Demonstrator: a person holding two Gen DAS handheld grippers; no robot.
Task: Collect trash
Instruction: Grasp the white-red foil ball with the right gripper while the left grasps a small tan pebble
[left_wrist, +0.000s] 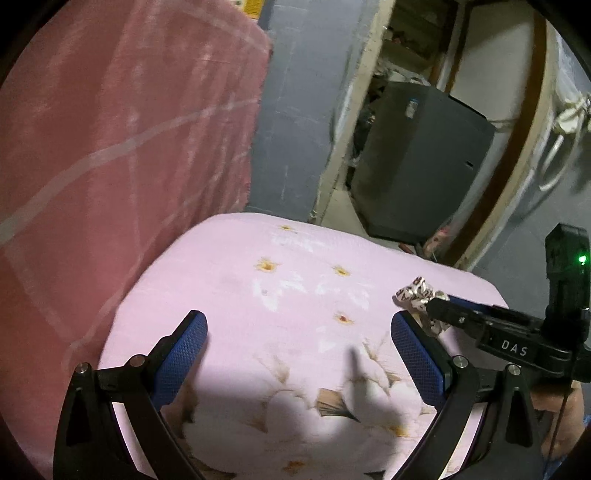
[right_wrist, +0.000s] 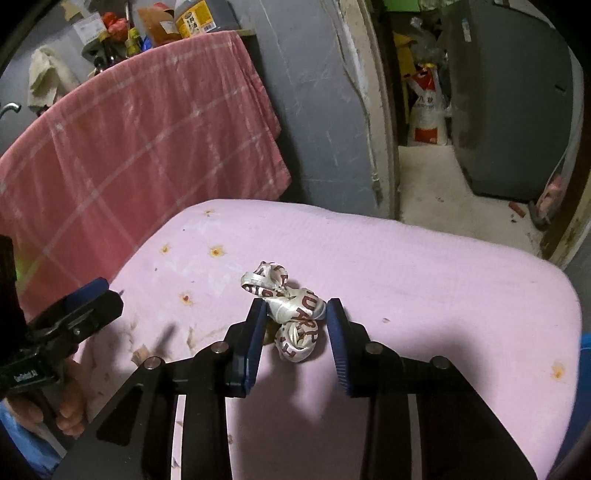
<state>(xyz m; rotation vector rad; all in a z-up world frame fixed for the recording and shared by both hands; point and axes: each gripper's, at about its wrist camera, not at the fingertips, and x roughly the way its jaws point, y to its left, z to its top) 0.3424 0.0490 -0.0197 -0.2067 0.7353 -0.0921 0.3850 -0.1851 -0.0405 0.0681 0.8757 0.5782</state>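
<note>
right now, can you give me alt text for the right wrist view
The right gripper has its blue-padded fingers closed around a crumpled white wrapper with red letters on a pink floral sheet. The left gripper sits at the left edge, with a pink checked blanket behind.

Both wrist cameras look down, close over the pink floral bedsheet (left_wrist: 295, 258), facing the red checked blanket (right_wrist: 129, 140) and doorway; both share these.

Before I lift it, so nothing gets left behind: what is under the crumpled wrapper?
The crumpled wrapper, between the right hand-held gripper's fingers, is over the pink floral sheet. A small brownish bit shows at its lower left edge; the rest underneath is covered.
</note>
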